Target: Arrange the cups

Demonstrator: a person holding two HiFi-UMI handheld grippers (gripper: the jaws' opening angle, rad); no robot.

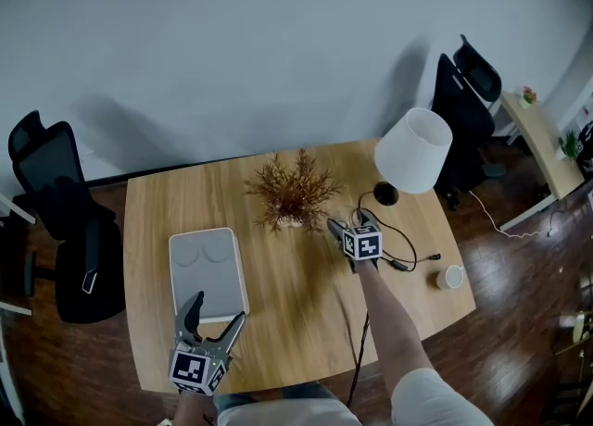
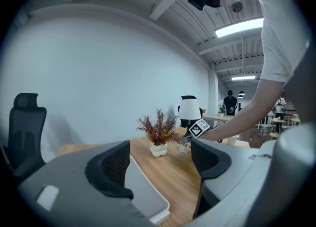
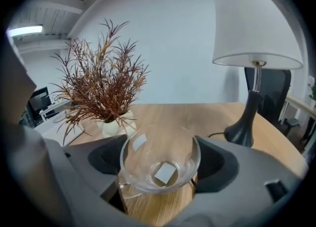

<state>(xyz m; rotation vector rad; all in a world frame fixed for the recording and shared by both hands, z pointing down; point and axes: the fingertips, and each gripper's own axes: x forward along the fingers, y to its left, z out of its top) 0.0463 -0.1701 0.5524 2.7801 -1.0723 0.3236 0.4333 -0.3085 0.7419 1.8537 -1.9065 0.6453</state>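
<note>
A clear glass cup with a small handle sits between the jaws of my right gripper, which is shut on it just above the wooden table, between the plant and the lamp base. A white cup stands alone near the table's right edge. A white rectangular tray lies at the left, with two faint round outlines at its far end. My left gripper hangs open over the tray's near end with nothing between its fingers; the tray shows between its jaws.
A dried reddish plant in a small white pot stands mid-table. A white-shaded lamp on a black base stands at the right, its cable trailing over the table. Black office chairs stand at the left and far right.
</note>
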